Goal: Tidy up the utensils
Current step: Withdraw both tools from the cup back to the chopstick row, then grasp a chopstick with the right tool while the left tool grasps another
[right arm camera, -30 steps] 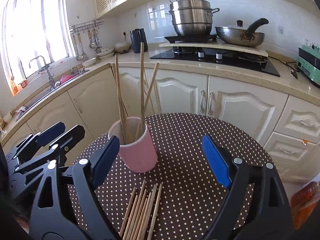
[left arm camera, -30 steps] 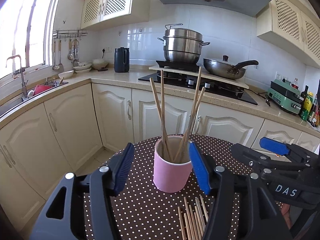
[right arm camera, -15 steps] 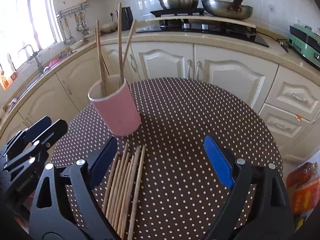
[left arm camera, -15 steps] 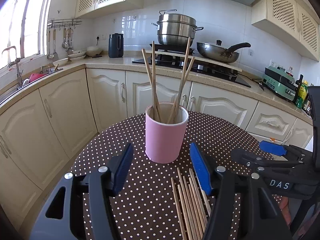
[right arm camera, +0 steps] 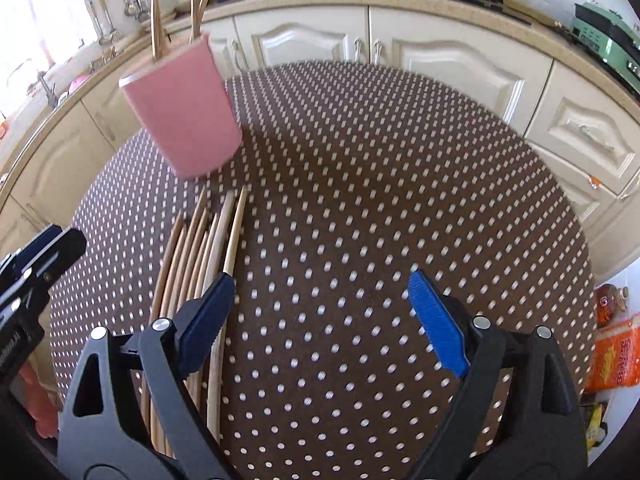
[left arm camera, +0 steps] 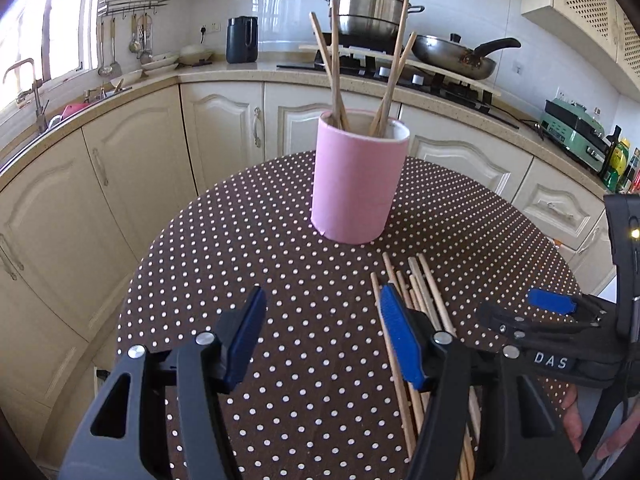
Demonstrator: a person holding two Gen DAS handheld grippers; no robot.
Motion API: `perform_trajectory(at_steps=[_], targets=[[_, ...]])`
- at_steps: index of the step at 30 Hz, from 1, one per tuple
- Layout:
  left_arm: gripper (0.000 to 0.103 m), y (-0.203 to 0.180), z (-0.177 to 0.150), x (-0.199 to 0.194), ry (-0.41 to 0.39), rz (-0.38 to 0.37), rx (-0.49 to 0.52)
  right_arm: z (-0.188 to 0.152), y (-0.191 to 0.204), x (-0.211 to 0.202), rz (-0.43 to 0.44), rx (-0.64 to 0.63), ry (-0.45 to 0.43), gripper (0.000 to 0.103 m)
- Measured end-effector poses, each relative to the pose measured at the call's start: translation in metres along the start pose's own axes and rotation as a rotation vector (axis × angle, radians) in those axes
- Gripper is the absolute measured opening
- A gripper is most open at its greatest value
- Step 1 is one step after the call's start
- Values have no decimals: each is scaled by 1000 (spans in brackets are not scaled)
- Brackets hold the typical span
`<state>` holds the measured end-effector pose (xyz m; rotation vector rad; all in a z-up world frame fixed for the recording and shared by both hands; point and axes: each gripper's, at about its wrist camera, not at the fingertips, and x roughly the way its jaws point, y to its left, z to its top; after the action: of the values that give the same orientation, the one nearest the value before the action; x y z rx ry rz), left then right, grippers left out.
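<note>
Hovering over the polka-dot table, the left gripper has its blue-padded jaws apart with only bare cloth between them. Beyond it the pink cup stands upright on the table with several chopsticks leaning inside. Just right of the left gripper, a bundle of loose chopsticks lies flat in front of the cup. Farther right, the right gripper hangs with jaws spread wide and empty, its left finger above the bundle's edge.
</note>
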<state>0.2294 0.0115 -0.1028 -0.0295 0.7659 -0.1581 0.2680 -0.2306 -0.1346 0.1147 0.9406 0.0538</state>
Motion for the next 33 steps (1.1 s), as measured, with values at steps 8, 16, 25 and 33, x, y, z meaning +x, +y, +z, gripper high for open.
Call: perform_trajectory(at_steps=[8,16,25,33], targets=[[59,7,-10,2,40,-1,-1,-18,13,5,-17,-25,17,87],[59,9,-19,6,71,-14,-4,-25,38,10,-28,-63,11,87],[59,8,-23,12,104,-34,-17,-16,54,22,-89,-65,-55,57],[59,-3,-22,19,139,-83,-21,-10,53,23,18,-74,-79,8]])
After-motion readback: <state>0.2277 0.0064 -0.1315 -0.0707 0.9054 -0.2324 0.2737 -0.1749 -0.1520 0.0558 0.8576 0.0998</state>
